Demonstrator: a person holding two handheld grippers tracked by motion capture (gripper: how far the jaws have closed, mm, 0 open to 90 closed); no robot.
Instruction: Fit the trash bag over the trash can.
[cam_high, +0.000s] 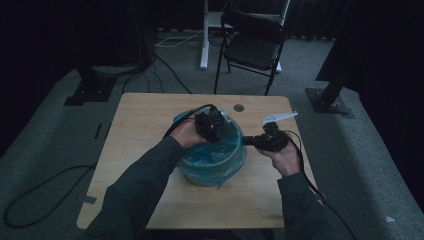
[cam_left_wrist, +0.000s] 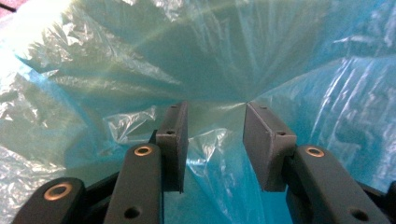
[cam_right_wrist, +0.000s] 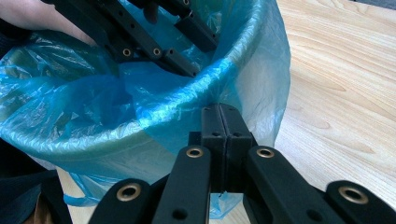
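Both hands over the bin (cam_high: 212, 167), mid-worktop (cam_high: 140, 120). Left gripper (cam_high: 212, 126) angled down inside the blue bag (cam_left_wrist: 140, 70), jaws spread, pinching nothing. Right gripper (cam_right_wrist: 219, 116) level at the rim, jaws pressed together on the bag's edge, seen from the right gripper view

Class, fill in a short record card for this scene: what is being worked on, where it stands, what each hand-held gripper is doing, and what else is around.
Work in hand: fitting a blue plastic liner into a round bin
Where: on a wooden table
Left hand-held gripper: inside the bin, jaws open, liner between and behind them
Right hand-held gripper: at the bin's outer rim, jaws shut together; whether liner is pinched cannot be told
Liner state: folded over the rim, crinkled
Surroundings: black folding chair beyond the table, cables on grey carpet
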